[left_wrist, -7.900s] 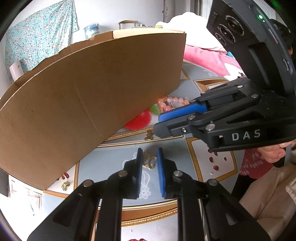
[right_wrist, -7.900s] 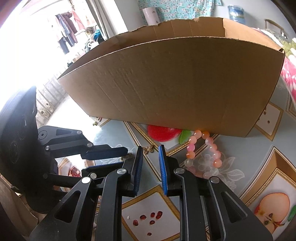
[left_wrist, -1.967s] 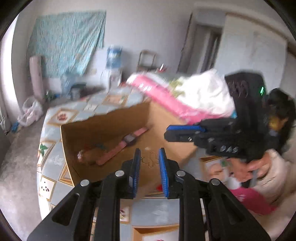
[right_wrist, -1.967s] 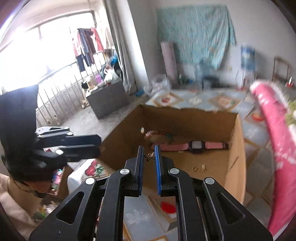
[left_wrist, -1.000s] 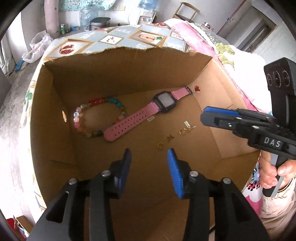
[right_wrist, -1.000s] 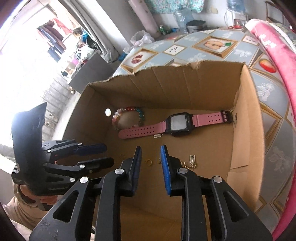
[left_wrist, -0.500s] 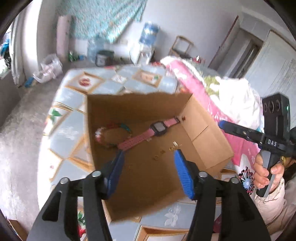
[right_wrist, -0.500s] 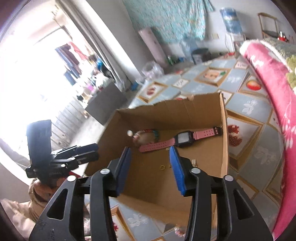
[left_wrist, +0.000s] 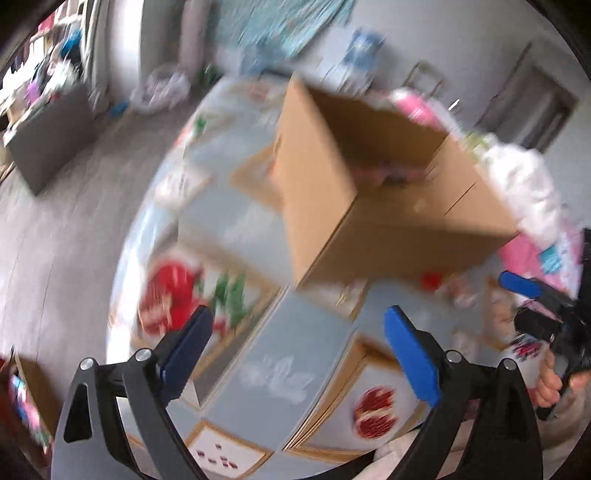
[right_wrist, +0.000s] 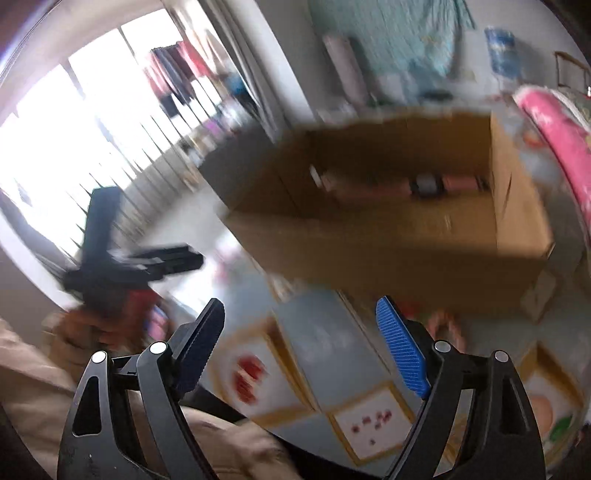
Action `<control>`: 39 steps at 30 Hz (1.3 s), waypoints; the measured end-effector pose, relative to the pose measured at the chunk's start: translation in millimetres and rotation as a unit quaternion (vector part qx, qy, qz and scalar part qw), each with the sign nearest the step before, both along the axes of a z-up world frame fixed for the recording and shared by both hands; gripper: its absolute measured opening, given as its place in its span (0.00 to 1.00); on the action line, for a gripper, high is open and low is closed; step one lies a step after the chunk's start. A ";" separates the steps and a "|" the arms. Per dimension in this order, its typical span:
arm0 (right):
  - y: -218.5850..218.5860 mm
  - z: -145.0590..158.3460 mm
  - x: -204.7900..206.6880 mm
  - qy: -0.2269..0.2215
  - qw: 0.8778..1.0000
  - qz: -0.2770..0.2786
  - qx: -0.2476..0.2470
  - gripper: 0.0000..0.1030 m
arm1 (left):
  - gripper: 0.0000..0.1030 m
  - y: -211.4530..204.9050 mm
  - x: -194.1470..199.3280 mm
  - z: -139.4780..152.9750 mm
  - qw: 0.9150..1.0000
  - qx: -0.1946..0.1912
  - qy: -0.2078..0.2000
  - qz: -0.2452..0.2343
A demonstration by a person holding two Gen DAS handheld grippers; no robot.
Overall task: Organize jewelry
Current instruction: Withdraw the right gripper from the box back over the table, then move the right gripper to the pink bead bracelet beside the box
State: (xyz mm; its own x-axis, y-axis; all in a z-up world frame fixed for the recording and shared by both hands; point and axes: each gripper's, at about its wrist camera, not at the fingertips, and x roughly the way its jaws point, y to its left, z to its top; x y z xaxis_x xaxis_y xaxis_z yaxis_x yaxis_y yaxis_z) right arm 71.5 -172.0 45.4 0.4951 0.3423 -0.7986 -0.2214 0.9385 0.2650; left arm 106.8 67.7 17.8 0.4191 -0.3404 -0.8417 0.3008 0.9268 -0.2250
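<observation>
Since half a second earlier both grippers had pulled back from the cardboard box [left_wrist: 391, 206], which now sat farther off and showed its outer walls instead of filling the view from above. Both frames were motion-blurred. The left gripper [left_wrist: 297, 328] had just been opening its jaws; they stood wide apart with nothing between them, only tablecloth behind. The right gripper [right_wrist: 299, 325] had likewise just been opening, spread wide and empty.

Surroundings: a table [left_wrist: 266, 339] covered in a grey-blue cloth with gold-bordered squares and fruit prints, a pink and white bedding heap [left_wrist: 532, 206] just beyond the box, a turquoise floral cloth [right_wrist: 395, 33] hung on the far wall, a bright barred window [right_wrist: 85, 140] in the right view. The box corner stood between the left camera and most of the box floor, so little of the inside showed there.

Jewelry lay inside the box: a pink-strapped watch [right_wrist: 424, 184] with a dark square face lay flat on the floor near the far wall, smeared by blur. A pale blob to its left was likely the bead bracelet, too blurred to tell. Small gold pieces were not resolvable.

The box was plain brown corrugated card, open-topped, with a ragged torn top edge. The gripper pads [right_wrist: 400, 350] were blue and ribbed, on black arms.
</observation>
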 end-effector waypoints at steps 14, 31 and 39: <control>24.1 -67.4 8.0 0.079 0.989 0.023 -0.125 0.80 | 0.91 -33.5 -13.7 -61.1 0.992 0.121 -0.003 0.026; 27.2 -69.7 6.9 0.066 0.984 0.013 -0.163 0.92 | 0.96 -31.1 -24.1 -62.2 0.993 0.116 -0.026 0.027; 33.3 -76.0 15.3 0.060 0.985 0.006 -0.159 0.92 | 0.96 -31.0 -21.6 -62.7 0.993 0.115 -0.027 0.026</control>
State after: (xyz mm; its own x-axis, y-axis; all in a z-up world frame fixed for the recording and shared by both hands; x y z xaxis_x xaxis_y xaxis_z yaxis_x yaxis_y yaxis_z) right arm 86.8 -138.7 -30.6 0.3879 0.0701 -0.9190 -0.2191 0.9755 -0.0181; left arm 85.3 36.7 -44.9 0.4774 -0.1188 -0.8706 0.2578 0.9662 0.0096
